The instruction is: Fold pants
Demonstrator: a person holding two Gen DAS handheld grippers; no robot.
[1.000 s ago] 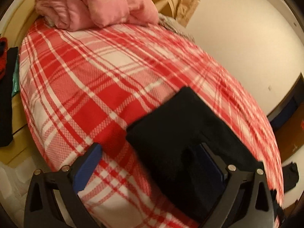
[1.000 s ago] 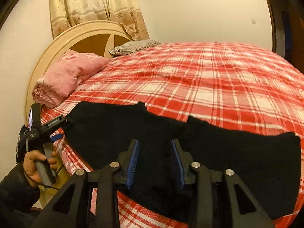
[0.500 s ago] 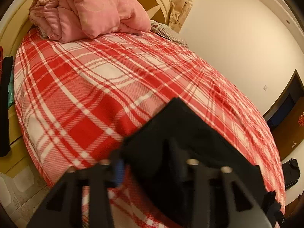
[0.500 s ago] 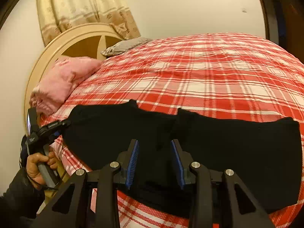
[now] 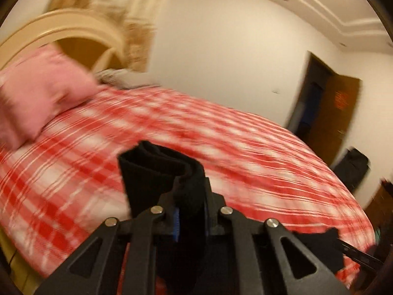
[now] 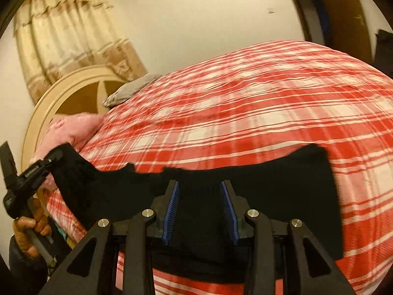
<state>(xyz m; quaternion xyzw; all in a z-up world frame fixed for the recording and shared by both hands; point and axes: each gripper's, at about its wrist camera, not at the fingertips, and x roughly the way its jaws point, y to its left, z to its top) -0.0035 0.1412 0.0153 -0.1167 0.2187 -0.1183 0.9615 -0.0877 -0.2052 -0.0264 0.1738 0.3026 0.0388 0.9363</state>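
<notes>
Best to swing that pinched end of the pants (image 6: 258,196) high and over to the far end, left gripper (image 5: 190,217) clamped on soft, ribbed black knit, right gripper (image 6: 200,209) apart over the rest, flat on the plaid bed (image 6: 245,113), so no bunching.

Left wrist view motion-blurred: plaid bedspread (image 5: 245,147) and pink quilt (image 5: 36,93) smeared; quilt cut off at left edge; black pants (image 5: 159,172) hide the left gripper (image 5: 190,217) pads; right wrist view: pants' lower hem hidden behind right gripper (image 6: 200,209) body; door (image 6: 343,12) cut off at the top.
</notes>
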